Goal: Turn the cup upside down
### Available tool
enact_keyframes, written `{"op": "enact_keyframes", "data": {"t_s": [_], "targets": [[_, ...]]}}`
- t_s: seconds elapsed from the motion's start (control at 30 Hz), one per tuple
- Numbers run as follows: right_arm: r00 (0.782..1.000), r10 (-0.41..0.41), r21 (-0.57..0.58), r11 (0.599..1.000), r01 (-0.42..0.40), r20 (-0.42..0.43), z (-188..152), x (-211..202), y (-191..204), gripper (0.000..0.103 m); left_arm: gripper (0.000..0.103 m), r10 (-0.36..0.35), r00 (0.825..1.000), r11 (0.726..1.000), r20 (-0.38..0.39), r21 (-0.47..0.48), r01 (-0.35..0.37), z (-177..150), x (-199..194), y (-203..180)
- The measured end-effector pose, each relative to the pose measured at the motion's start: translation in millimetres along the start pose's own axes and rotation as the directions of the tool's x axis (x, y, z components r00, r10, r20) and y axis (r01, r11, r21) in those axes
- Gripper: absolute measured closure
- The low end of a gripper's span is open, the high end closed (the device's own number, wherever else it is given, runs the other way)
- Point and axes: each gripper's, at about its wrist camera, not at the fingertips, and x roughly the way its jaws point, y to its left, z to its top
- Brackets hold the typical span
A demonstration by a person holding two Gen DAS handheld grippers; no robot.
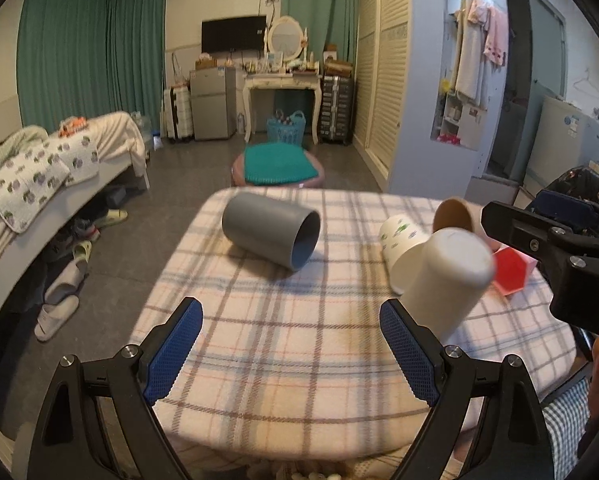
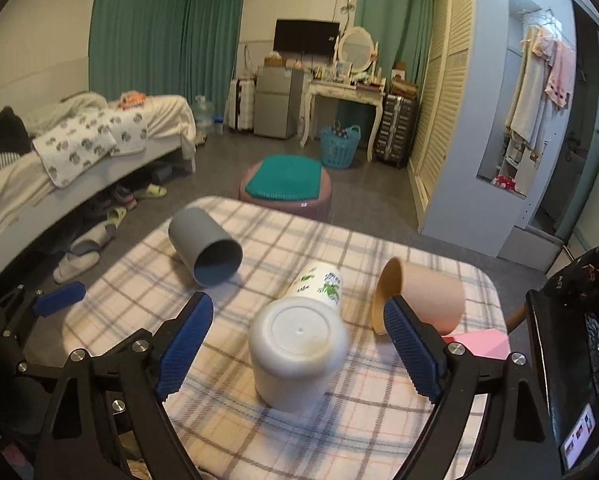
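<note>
white cup (image 2: 297,354) base-up, phone (image 2: 578,441) right view only

Checked cloth over the table (image 2: 283,432), and past its far edge sits a round stool (image 2: 285,196) with a teal cushion (image 1: 279,164) on top. Behind the stool, a blue basket (image 2: 339,146) under the white dressing table (image 1: 283,80), oval mirror (image 2: 357,54) above it. Left of the dressing table, a small grey fridge (image 1: 212,104) and a dark television (image 2: 305,37). Further left, the bed (image 1: 51,168), slippers (image 1: 55,316) beside it.
</note>
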Motion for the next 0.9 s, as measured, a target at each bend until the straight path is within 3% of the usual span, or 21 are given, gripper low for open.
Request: {"op": "enact_keyframes", "data": {"t_s": [0.27, 0.37, 0.4, 0.47, 0.6, 0.9], "targets": [[0.995, 0.005, 0.056, 0.998, -0.011, 0.102, -11, -63, -23, 0.014, 0.01, 0.004, 0.992, 1.0, 0.13, 0.018, -0.006, 4, -60, -27], [0.99, 0.001, 0.079, 0.997, -0.013, 0.142, -22, -84, -32, 0.008, 0.009, 0.021, 0.984, 1.0, 0.175, 0.012, -0.023, -3, -77, -37], [0.988, 0.002, 0.089, 0.996, -0.016, 0.156, -28, -92, -36, 0.006, 0.001, 0.03, 0.983, 0.999, 0.182, 0.01, -0.033, -6, -82, -40], [0.983, 0.007, 0.105, 0.994, -0.027, 0.183, -38, -103, -40, 0.001, 0.0, 0.028, 0.978, 0.999, 0.207, 0.011, -0.031, -13, -90, -45], [0.971, -0.01, 0.114, 0.993, -0.017, 0.237, -61, -124, -47, 0.0, 0.0, 0.014, 0.974, 0.999, 0.228, 0.036, -0.022, -25, -98, -55], [0.965, -0.063, 0.148, 0.989, 0.025, 0.254, -99, -135, -57, 0.0, 0.0, 0.037, 0.965, 0.997, 0.26, 0.057, -0.053, -48, -106, -62]]}}
